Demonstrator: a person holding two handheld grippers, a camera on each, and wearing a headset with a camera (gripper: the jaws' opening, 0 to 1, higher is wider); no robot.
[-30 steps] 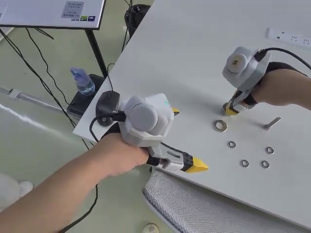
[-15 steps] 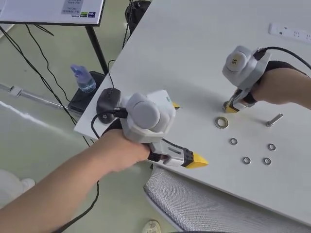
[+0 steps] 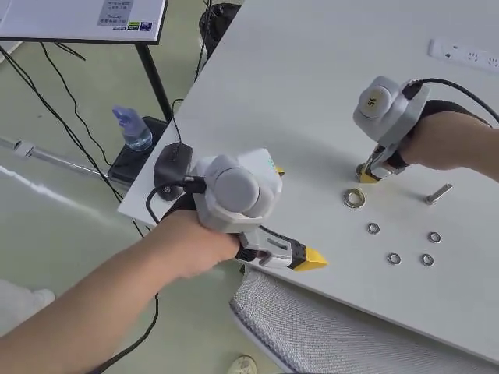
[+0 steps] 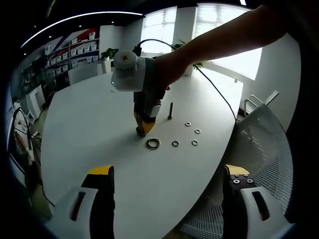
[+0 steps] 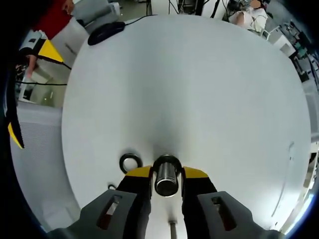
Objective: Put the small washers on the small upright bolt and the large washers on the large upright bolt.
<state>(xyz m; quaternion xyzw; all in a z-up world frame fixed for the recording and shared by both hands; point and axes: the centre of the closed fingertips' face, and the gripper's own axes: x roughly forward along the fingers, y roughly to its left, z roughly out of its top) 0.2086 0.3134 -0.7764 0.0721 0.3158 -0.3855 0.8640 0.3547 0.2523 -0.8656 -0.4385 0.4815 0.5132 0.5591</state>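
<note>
Jaws of the right gripper [image 3: 368, 174] pinched on the large bolt [image 5: 166, 180], tips pointed down at the white table [image 3: 312, 86], right hand [image 3: 444, 140] behind at 2 o'clock in the head view. In the right gripper view, bolt seen end-on, squeezed from both sides by the yellow pads [image 5: 137, 172]. Resting on the tabletop or held just above it: impossible to tell.

Jaws of the left gripper [image 4: 167, 174] spread wide, holding nothing. Held in the left hand [image 3: 187, 245] at the table's near edge, at 8 o'clock from the right gripper, beside a mesh chair back [image 3: 312, 327].

Just beside the right gripper's tips, at 7 o'clock in the head view: 1 large washer [image 3: 354, 199], flat on the table and apart from the bolt. Toward 4 o'clock from that: 4 small washers [image 3: 373, 228], loose and flat, none touching another. At 3 o'clock from the tips, near the washers but apart from them: the small bolt [image 3: 437, 194], apparently lying on its side. All 5 washers on the tabletop.

Along the far edge at 1 o'clock, a power strip [image 3: 464, 56]. Down on the floor at 9 o'clock, a plastic bottle [image 3: 131, 128].
</note>
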